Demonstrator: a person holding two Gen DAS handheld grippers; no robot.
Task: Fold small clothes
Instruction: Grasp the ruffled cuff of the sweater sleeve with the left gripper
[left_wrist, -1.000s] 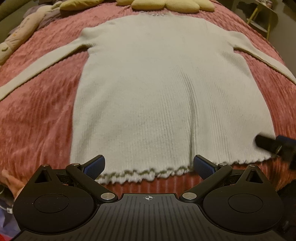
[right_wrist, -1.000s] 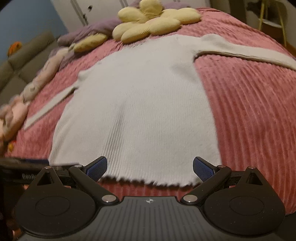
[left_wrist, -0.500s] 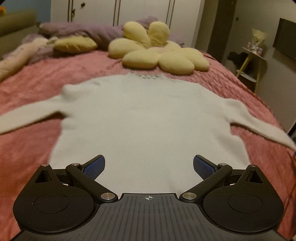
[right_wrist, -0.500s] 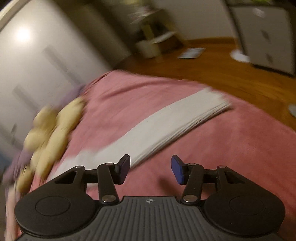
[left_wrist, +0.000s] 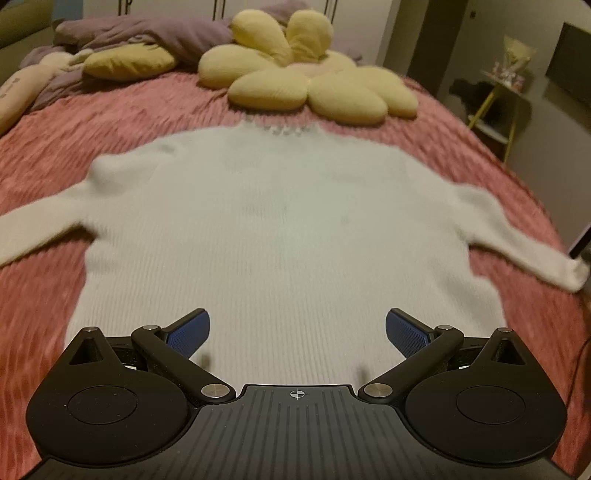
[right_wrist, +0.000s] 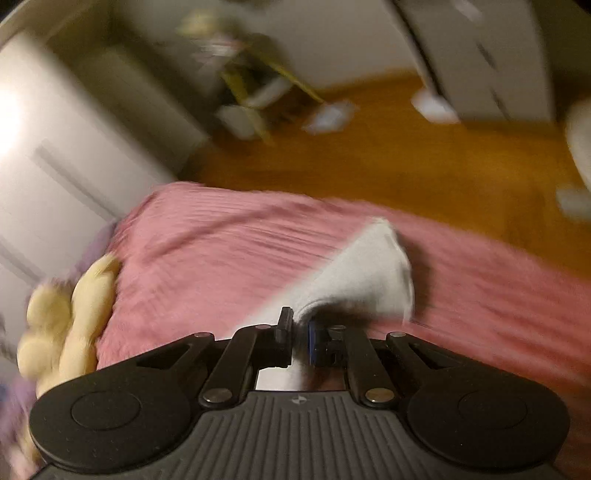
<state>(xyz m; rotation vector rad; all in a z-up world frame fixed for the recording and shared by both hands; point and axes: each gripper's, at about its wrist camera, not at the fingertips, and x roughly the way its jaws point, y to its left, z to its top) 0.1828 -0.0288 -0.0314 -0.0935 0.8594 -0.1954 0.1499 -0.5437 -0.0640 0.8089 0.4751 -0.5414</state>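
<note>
A white ribbed knit sweater (left_wrist: 288, 229) lies flat on a pink bedspread (left_wrist: 51, 155), neck away from me, both sleeves spread out. My left gripper (left_wrist: 297, 328) is open and empty, low over the sweater's lower body. My right gripper (right_wrist: 300, 334) is shut on the sweater's right sleeve (right_wrist: 365, 269) near the cuff, which sticks out past the fingers and lifts off the bedspread (right_wrist: 221, 251). That sleeve end also shows in the left wrist view (left_wrist: 546, 266).
A yellow flower-shaped pillow (left_wrist: 306, 81) and purple bedding (left_wrist: 159, 37) lie beyond the sweater's neck. A yellow side table (left_wrist: 498, 107) stands right of the bed. The right wrist view shows the wooden floor (right_wrist: 424, 162) past the bed edge, and white cabinets (right_wrist: 476, 55).
My left gripper moved forward over the sweater's body. My right gripper swung from the hem to the right sleeve and closed on it.
</note>
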